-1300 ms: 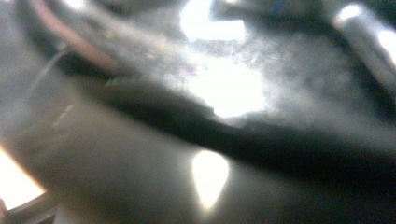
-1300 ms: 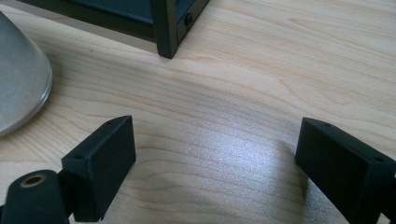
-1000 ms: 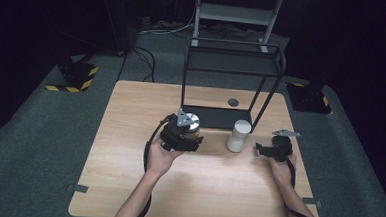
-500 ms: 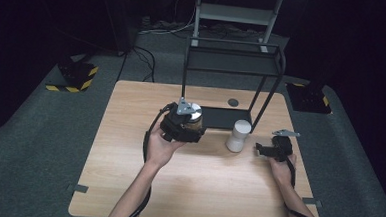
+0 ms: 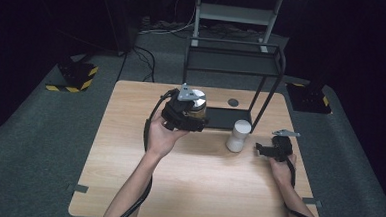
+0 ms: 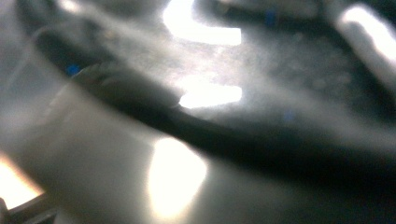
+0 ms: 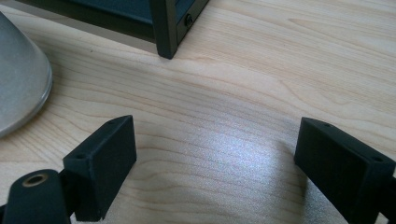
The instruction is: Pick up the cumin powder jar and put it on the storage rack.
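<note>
Left gripper [image 5: 193,113], centre of the high view, clamped on a shiny metal cup [image 5: 197,102] lifted off the table [image 5: 129,135], beside the black rack [image 5: 233,63]. Right gripper [image 5: 266,150] at right, low over the wood, jaws wide and empty, near the white cylinder [image 5: 239,135]. Best done by keeping the cup level, clearing the rack's lower bar, lowering slowly before releasing. No brand, label or writing readable anywhere; left gripper view too blurred.
</note>
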